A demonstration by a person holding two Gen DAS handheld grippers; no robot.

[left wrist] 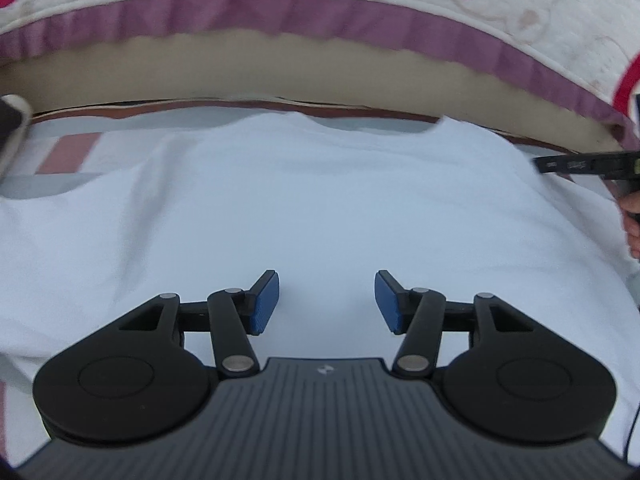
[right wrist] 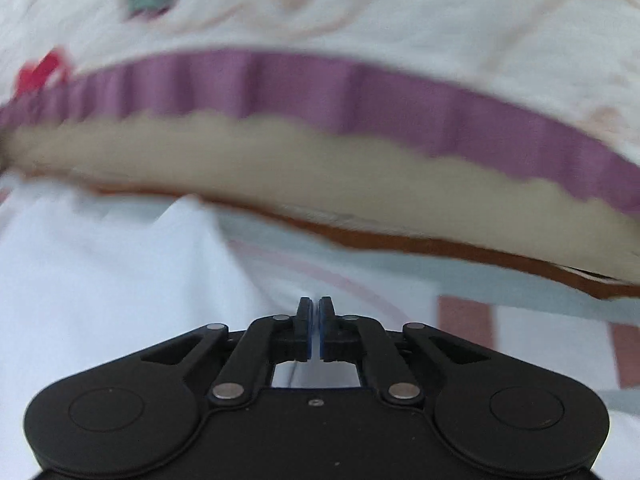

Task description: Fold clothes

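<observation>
Your left gripper (left wrist: 326, 304) hovers with fingers wide over the white garment (left wrist: 300, 200) spread on the bed (left wrist: 68, 152); your right gripper (right wrist: 315, 330), fingers closed, seems empty. Pinch one edge layer cleanly.

Cushion edge (left wrist: 320, 12) walls off shirt's (left wrist: 300, 200) far side.

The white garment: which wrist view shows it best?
The left wrist view: the white garment fills the middle of the frame, spread flat with its far edge visible. The right wrist view catches only a blurred part at the left.
</observation>
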